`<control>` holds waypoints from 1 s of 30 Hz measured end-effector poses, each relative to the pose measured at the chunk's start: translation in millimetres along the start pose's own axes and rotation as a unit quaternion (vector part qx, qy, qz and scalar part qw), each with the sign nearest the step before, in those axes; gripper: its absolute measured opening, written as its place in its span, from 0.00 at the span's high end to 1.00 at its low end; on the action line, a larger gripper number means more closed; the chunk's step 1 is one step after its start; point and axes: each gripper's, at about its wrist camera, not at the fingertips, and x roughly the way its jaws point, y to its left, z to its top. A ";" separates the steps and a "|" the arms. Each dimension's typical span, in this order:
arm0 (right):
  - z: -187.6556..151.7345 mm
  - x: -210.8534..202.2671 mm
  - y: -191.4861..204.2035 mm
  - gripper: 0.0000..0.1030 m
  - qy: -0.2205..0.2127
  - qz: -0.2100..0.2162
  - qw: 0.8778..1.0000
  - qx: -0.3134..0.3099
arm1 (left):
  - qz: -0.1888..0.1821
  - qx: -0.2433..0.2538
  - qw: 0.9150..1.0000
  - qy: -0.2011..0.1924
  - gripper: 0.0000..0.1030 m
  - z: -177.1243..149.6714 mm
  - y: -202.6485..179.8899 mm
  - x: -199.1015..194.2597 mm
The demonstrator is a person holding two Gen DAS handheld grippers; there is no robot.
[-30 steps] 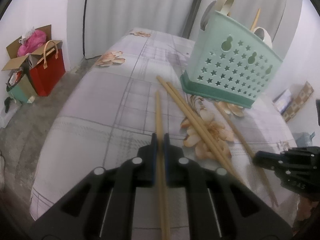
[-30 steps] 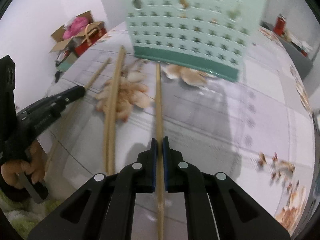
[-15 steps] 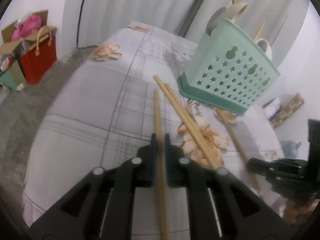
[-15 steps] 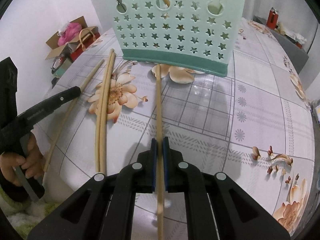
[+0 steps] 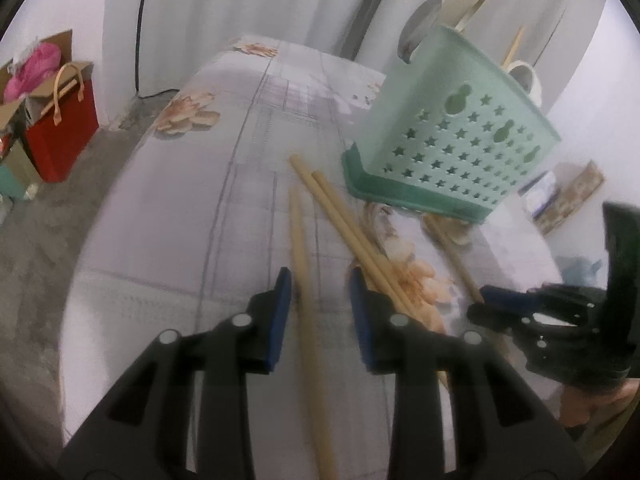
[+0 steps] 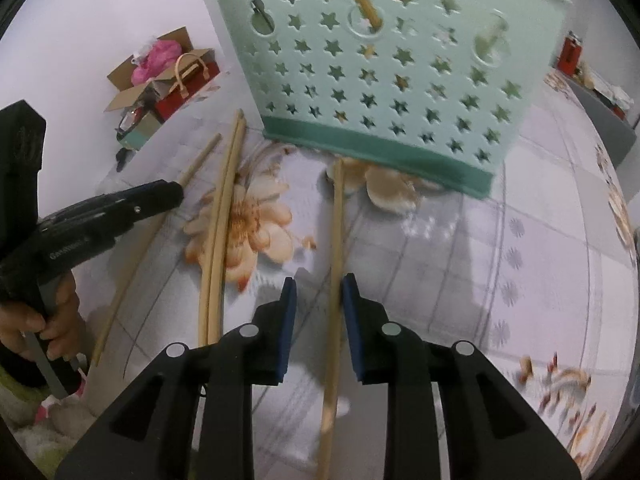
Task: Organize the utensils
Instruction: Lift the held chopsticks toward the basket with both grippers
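A mint-green basket (image 5: 452, 148) (image 6: 392, 72) with star holes stands on the flowered tablecloth and holds spoons and sticks. My left gripper (image 5: 320, 274) is opening; a wooden chopstick (image 5: 298, 240) lies loose between its blue pads, close to the left one. My right gripper (image 6: 319, 280) is opening too, and another chopstick (image 6: 336, 232) lies between its pads, near the right one, its far tip at the basket's foot. A pair of chopsticks (image 5: 352, 232) (image 6: 220, 220) lies side by side between the two. Each view shows the other gripper at its edge.
A red bag (image 5: 60, 136) and an open cardboard box (image 6: 160, 76) stand on the floor beyond the table's left edge. White curtains hang behind. A red item (image 6: 570, 54) sits at the far right. A hand (image 6: 36, 328) holds the left gripper's grip.
Both grippers were shut on their chopsticks and now have their pads apart, with the sticks loose between them. Both have shifted a little closer to the basket.
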 end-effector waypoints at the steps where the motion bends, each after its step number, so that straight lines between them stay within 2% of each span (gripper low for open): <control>1: 4.5 2.7 -0.1 0.77 -0.001 0.001 1.000 -0.003 | 0.010 0.007 1.000 0.002 0.74 3.8 -2.1 2.8; 3: 13.6 7.8 -0.9 0.77 -0.003 0.002 1.000 -0.005 | 0.027 0.018 0.999 0.005 0.75 8.0 -3.9 6.6; 10: 37.1 21.4 3.0 0.77 -0.012 -0.007 1.000 -0.019 | 0.083 0.052 0.995 0.014 0.91 27.1 -9.0 23.2; 12: 40.9 24.8 8.4 0.80 -0.019 -0.021 0.999 -0.034 | 0.097 0.059 0.993 0.013 0.95 30.0 -9.0 25.5; 14: 43.0 26.7 10.8 0.92 -0.025 -0.017 0.999 -0.037 | 0.103 0.059 0.993 0.008 0.95 32.2 -9.5 28.0; 16: 47.2 29.1 9.1 0.94 -0.028 -0.010 0.999 -0.031 | 0.105 0.053 0.993 0.003 0.96 33.6 -9.1 28.8; 19: 52.8 28.4 0.2 0.94 -0.035 -0.003 0.999 -0.006 | 0.082 0.029 0.996 0.000 0.96 36.4 -4.8 27.2; 22: 54.5 12.9 -5.4 0.94 -0.059 0.009 0.998 0.010 | 0.064 0.016 0.998 -0.023 0.96 38.0 -3.8 14.2; 27: 52.3 -29.7 -1.3 0.94 -0.113 0.012 0.993 0.011 | 0.027 0.006 0.996 -0.081 0.96 43.3 -7.7 -26.4; 30: 48.5 -58.3 1.0 0.94 -0.148 0.015 0.989 0.015 | -0.008 -0.006 0.992 -0.125 0.96 48.5 -9.4 -59.7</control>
